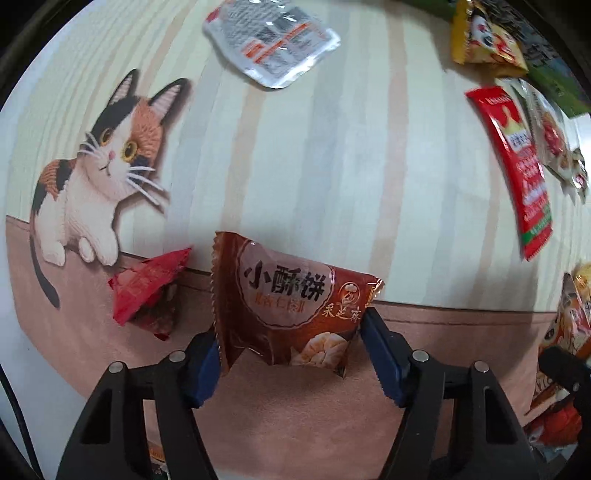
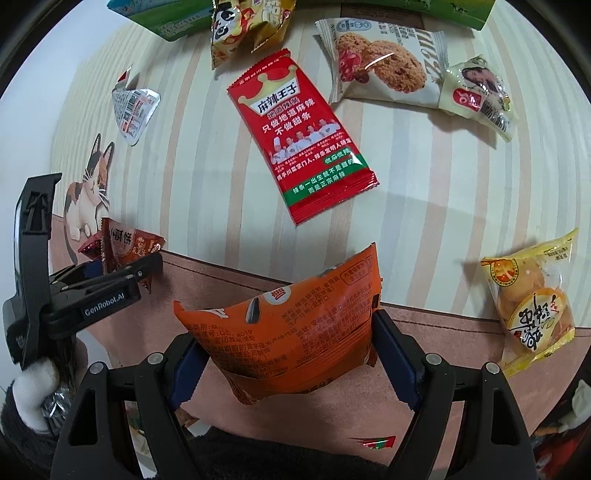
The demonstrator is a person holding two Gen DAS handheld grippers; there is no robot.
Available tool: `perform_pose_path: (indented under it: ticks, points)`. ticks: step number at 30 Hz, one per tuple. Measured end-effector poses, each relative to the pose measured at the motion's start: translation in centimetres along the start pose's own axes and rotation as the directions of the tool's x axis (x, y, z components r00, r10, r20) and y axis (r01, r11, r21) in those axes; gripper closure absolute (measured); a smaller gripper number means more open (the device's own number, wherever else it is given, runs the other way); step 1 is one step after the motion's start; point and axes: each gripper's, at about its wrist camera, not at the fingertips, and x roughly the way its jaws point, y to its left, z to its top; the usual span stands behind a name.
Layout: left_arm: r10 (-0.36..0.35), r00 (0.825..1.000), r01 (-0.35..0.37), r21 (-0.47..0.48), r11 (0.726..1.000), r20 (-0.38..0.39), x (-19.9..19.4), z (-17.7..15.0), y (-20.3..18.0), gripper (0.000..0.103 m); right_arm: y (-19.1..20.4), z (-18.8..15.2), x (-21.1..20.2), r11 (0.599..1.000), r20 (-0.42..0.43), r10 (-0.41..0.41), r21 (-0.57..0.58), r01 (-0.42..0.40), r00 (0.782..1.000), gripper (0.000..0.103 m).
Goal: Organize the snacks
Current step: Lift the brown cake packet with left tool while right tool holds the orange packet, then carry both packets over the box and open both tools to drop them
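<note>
left claw (image 1: 290, 350) clamped, right claw (image 2: 284, 354) clamped

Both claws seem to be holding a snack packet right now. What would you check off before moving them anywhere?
1. Left claw clamps the brown pastry packet on both sides: ok.
2. Right claw clamps the orange seed packet on both sides: ok.
3. Both packets are off the mat: cannot tell.
4. The small red packet lies apart from the brown one: cannot tell, they look close.
5. A place to put them is in view: cannot tell; only a green box edge shows.
6. The claws are apart from each other: ok, left claw sits well to the side in the right view.
</note>
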Motion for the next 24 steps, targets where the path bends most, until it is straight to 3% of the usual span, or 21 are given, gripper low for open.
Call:
perform_pose_path:
  ticks: [3,11,15,17,18,20,23,24]
  points:
    - [-0.009,1.000,0.008,0.012,1.000,0.026,-1.0,-0.9,-1.0,0.046,0.1,0.0,-0.5,1.000,0.011,0.006,0.006,-0.006,1.000,0.018]
    - [-0.132,0.985,0.132,0.005,0.991,0.110,-7.5,-0.6,-2.3,0.046,-0.4,0.5,-3.3,0.999,0.058,0.036,0.023,-0.037,0.998,0.018]
    - [-0.194,0.955,0.190,0.040,0.981,0.225,-14.0,1.1,-3.8,0.046,-1.2,2.2,-7.8,0.995,0.127,0.084,0.044,-0.090,0.988,0.018]
    - [-0.230,0.931,0.219,0.070,0.973,0.282,-17.4,3.6,-4.5,0.046,-1.7,4.1,-12.1,0.992,0.203,0.110,0.043,-0.121,0.973,0.018]
    - [-0.245,0.907,0.229,0.087,0.969,0.342,-18.1,5.0,-4.2,0.046,-1.9,4.9,-13.7,0.991,0.232,0.112,0.040,-0.124,0.966,0.018]
    - [-0.265,0.887,0.244,0.103,0.964,0.379,-20.2,8.5,-4.8,0.046,-2.0,7.4,-18.0,0.993,0.316,0.105,0.025,-0.119,0.943,0.018]
    - [-0.265,0.868,0.237,0.119,0.964,0.419,-22.4,13.6,-6.4,0.046,-2.0,11.2,-22.2,0.997,0.400,0.060,0.017,-0.073,0.915,0.018]
    - [-0.264,0.872,0.233,0.124,0.964,0.412,-22.9,14.7,-6.9,0.046,-2.0,12.9,-23.2,0.999,0.415,0.035,0.018,-0.047,0.909,0.018]
